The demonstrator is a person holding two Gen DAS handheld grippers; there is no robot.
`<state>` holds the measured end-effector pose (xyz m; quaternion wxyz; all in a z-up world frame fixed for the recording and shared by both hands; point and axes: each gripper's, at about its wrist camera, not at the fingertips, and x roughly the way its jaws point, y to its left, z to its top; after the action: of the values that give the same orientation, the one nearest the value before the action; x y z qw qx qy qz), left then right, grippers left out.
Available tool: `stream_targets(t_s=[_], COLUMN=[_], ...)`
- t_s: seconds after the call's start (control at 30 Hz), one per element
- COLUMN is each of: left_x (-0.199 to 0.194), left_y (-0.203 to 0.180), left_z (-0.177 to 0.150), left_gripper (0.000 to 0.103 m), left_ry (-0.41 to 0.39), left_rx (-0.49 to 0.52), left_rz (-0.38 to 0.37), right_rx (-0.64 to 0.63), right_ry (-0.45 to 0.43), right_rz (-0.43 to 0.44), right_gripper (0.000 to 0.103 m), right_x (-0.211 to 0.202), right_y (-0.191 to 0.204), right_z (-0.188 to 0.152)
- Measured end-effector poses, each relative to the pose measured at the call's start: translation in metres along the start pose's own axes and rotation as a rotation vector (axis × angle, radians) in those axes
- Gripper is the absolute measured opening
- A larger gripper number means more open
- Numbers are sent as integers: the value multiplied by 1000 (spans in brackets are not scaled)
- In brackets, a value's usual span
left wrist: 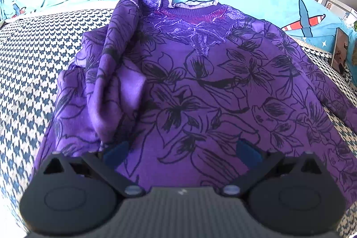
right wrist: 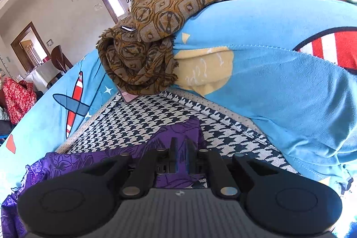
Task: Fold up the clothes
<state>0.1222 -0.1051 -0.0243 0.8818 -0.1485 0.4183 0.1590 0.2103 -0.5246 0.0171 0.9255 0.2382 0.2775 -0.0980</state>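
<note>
The right fingers (right wrist: 181, 154) are pinched on the far sleeve of the purple top (left wrist: 200, 86), while the left fingers (left wrist: 181, 154) hang wide open with nothing in them. One sleeve lies over the chest; the rest is still flat on the checked sofa seat (left wrist: 33, 64), and the blue cushion (right wrist: 279, 81) is close, so there is little room that side

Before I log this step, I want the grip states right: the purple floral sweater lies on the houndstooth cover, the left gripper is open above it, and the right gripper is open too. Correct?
Not quite. The right gripper is not open: the right wrist view shows its jaws shut on the purple floral sweater. The rest holds: the sweater lies on the houndstooth cover, and the left gripper is open above it.
</note>
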Motion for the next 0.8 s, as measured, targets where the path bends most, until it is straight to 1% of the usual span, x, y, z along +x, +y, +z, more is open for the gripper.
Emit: stream_targets(t_s=[0.07, 0.17, 0.23, 0.27, 0.4, 0.47, 0.53, 0.57, 0.7, 0.8], left_x=[-3, -7, -11, -13, -18, -19, -19, -19, -18, -17], left_y=[3, 5, 5, 5, 7, 6, 5, 4, 4, 2], left_z=[-8, -18, -23, -26, -34, -37, -37, -37, -37, -38], left_gripper=[103, 103, 103, 103, 103, 103, 103, 103, 103, 103], left_ry=[8, 8, 3, 3, -5, -8, -7, -6, -7, -7], left_rx=[-21, -35, -33, -33, -47, -44, -38, -37, -43, -25], left_rz=[-3, 1, 8, 6, -1, 3, 9, 11, 12, 21], right_rx=[-12, -18, -17, -5, 90, 135, 162, 164, 111, 71], right_ry=[24, 110, 159, 167, 128, 142, 165, 176, 169, 164], right_rz=[24, 78, 99, 97, -2, -24, -41, -48, -72, -90], right_gripper=[16, 21, 22, 23, 30, 35, 36, 38, 41, 42], right_x=[4, 17, 27, 30, 32, 35, 40, 42, 44, 44], right_y=[3, 10, 15, 16, 0, -10, -17, -19, -14, -10], right_z=[0, -5, -7, -7, -2, 0, 1, 1, -2, -4])
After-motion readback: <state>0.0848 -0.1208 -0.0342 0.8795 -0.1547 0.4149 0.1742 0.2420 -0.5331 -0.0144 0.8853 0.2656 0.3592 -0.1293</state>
